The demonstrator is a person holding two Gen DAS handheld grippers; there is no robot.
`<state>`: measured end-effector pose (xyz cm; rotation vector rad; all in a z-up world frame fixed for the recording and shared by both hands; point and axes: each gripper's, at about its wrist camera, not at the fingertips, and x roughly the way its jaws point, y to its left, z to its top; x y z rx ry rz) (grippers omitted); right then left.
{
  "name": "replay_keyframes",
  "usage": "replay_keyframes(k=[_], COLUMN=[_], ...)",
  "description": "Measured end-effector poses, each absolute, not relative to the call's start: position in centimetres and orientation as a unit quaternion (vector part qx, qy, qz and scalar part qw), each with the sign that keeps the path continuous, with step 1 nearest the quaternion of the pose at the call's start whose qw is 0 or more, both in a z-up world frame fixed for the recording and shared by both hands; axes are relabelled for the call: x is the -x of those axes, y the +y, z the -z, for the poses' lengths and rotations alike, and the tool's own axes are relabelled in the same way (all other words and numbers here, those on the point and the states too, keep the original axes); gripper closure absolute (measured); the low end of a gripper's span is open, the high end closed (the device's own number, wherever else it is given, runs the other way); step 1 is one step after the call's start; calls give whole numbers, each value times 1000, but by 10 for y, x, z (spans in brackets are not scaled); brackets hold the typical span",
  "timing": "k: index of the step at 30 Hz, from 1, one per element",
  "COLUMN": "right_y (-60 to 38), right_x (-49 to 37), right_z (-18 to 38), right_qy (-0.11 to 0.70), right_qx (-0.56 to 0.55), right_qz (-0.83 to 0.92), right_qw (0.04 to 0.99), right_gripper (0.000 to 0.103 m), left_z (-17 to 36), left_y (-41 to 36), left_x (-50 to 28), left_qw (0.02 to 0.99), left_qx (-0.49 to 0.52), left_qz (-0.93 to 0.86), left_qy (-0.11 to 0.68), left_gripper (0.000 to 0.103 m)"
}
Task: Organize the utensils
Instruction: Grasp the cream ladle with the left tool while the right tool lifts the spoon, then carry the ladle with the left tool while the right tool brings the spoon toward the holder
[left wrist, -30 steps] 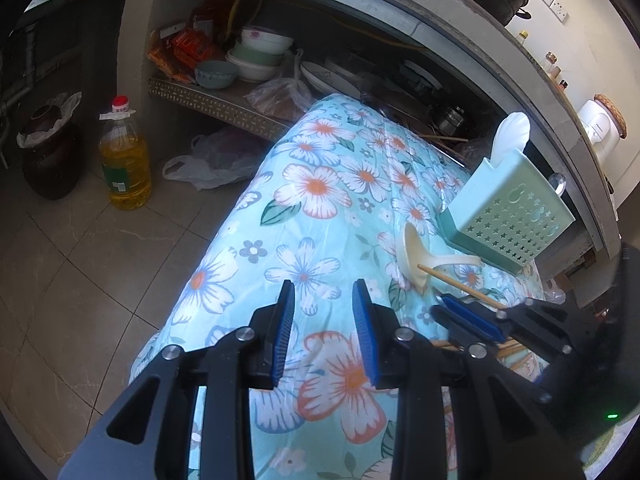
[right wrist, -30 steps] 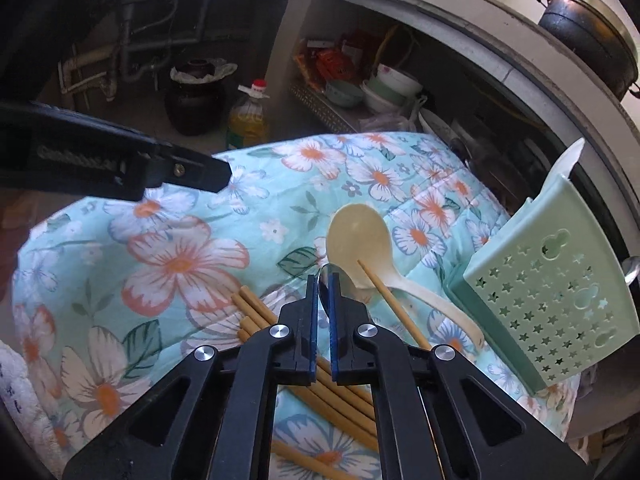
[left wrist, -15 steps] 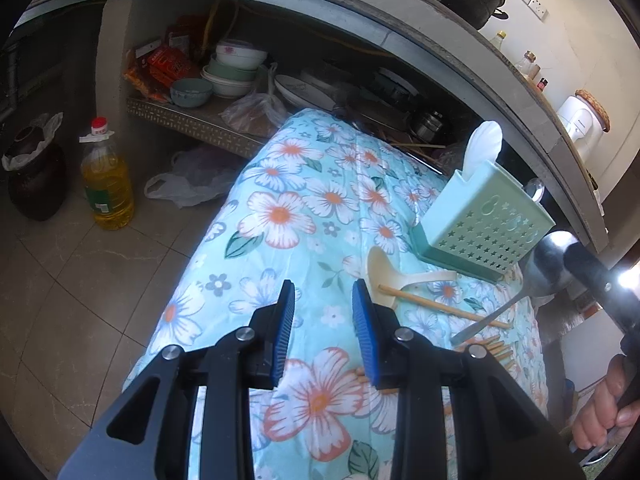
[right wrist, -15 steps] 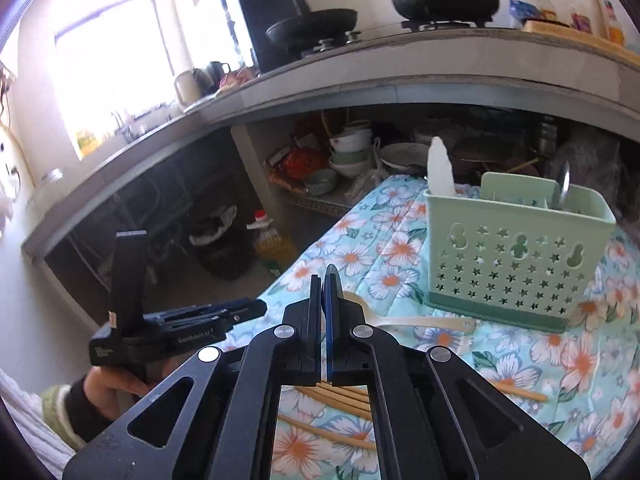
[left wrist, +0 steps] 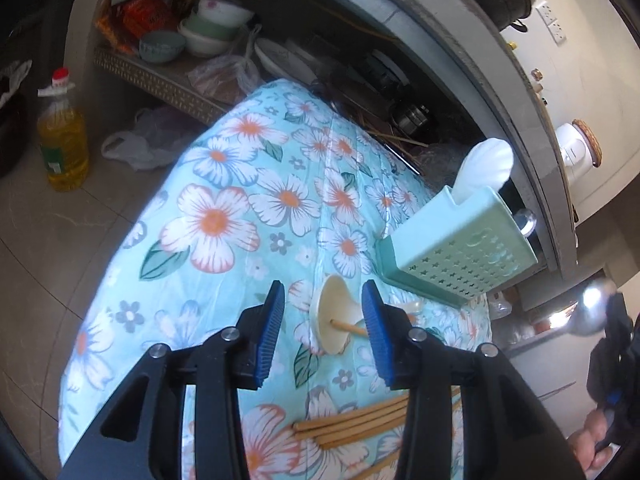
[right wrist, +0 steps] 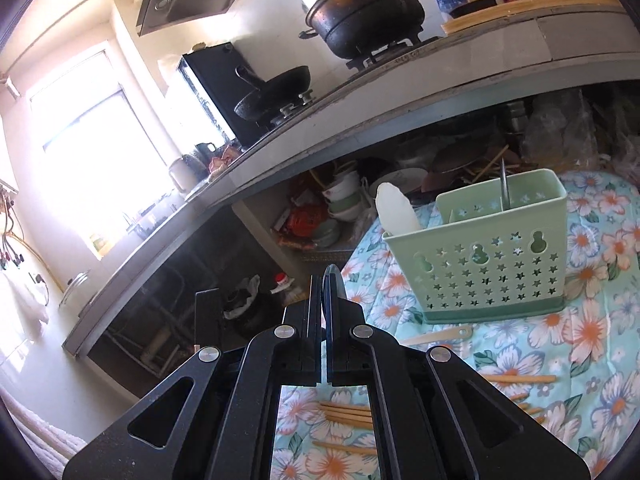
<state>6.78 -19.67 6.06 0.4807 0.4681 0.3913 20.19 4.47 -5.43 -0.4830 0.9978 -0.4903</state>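
A green perforated utensil holder (right wrist: 492, 256) stands on the floral cloth (left wrist: 240, 200); it also shows in the left wrist view (left wrist: 460, 256). A white spatula (right wrist: 394, 210) and a metal handle (right wrist: 504, 184) stand in it. A cream plastic ladle (left wrist: 332, 324) and several wooden chopsticks (left wrist: 352, 432) lie on the cloth. My left gripper (left wrist: 322, 336) is open just above the ladle's bowl. My right gripper (right wrist: 325, 292) is shut on a metal spoon (left wrist: 596, 312), held up in the air to the right of the holder.
A stone counter (right wrist: 400, 92) with pots runs behind the table. The shelf under it holds bowls (left wrist: 212, 28) and plates. An oil bottle (left wrist: 64, 144) and a plastic bag (left wrist: 140, 144) sit on the tiled floor left of the table.
My right gripper lifted the metal spoon off the cloth and raised it high, tilting up toward the holder. My left gripper moved forward over the ladle.
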Motion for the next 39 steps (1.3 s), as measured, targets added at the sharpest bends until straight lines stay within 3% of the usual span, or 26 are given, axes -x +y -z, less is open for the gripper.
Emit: replay_keyframes(k=[5,8,16,32,39], right_y=[-201,-201,-209,-211,-215], right_x=[-64,-64,-64,-53,-50], right_z=[-58,-56,-47,-47,-46], right_qy=[222,220,211,185,179], right_qx=[-246,-251,-274,-273,-276], right_qz=[-191,-192,-203,-228,-231], right_qw=[924,923,916,916,915], right_gripper=[103,103,103,103,103], left_z=[65,68,67,-24,-46], left_y=[37,31,15,2,6], left_x=[-206,-207,-208,-161,-143], left_qw=[803,807,839,938,951], left_qx=[241,225,156,43,28], left_qz=[233,222,180,123,111], left_qy=[493,499,489,320,287], left_gripper=[67,73,99,100,100])
